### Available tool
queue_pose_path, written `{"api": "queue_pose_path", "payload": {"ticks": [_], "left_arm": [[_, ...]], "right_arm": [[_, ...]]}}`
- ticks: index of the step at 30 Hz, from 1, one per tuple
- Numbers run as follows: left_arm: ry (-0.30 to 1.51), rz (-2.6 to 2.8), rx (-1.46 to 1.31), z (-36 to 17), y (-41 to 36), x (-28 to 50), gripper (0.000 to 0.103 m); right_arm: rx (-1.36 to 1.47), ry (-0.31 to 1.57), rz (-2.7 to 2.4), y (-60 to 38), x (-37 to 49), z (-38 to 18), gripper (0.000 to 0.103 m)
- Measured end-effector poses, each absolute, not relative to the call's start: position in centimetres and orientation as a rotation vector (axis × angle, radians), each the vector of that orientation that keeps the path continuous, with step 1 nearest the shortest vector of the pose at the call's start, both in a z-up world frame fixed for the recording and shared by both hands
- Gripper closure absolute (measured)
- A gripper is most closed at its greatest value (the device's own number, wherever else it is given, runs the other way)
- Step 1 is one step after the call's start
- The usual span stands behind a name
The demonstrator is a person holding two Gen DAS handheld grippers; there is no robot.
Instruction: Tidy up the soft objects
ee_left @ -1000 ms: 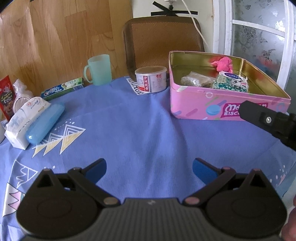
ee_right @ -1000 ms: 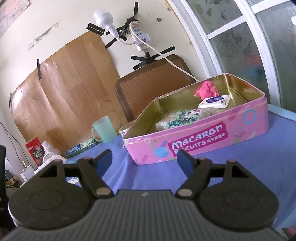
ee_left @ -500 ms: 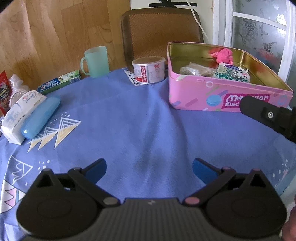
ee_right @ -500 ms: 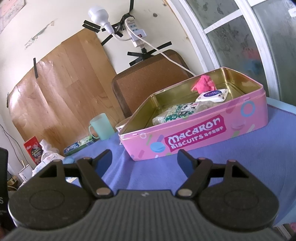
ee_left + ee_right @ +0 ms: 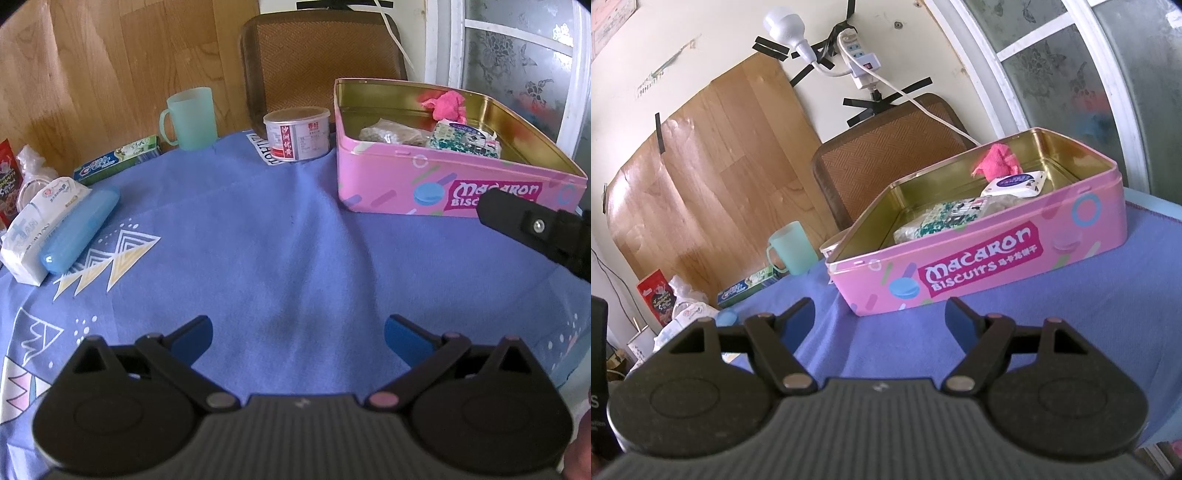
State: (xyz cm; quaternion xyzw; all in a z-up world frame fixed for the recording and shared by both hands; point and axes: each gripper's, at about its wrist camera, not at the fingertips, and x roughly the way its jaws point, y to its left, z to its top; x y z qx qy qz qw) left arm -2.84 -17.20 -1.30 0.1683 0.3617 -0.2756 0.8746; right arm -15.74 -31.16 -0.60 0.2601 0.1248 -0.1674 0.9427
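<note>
**Tin part-filled, tissue pack left out, both claws empty**

Going left to right from the left claw [image 5: 298,330]: far ahead-left on the tabletop [image 5: 277,251] lies a white tissue pack [image 5: 40,218], touching a blue case [image 5: 79,229] just to its right. Beyond them a toothpaste box [image 5: 116,164] and a green cup [image 5: 190,118]. Straight ahead, well apart, a small can [image 5: 297,134]. Ahead-right is the pink biscuit tin [image 5: 399,184], lid off.

Progress, as I judge it: w/ a pink cloth [image 5: 997,158], a white packet [image 5: 1014,184] and a green-patterned pouch [image 5: 945,216] in the tin, sorting looks mostly done; the tissue pack is prob. the last soft item left

Left claw: spread wide, nothing held. Right claw [image 5: 880,314]: also wide apart, empty, tin directly ahead and near
</note>
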Motion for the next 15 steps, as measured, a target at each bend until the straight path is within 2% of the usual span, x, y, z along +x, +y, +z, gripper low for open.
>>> {"api": "queue_pose_path", "payload": {"ticks": [15], "left_arm": [[0.785, -0.574, 0.338, -1.61, -17.16, -2.58, 0.0]], "right_arm": [[0.532, 0.258, -0.34, -31.18, -15.62, -0.75, 0.023]]}}
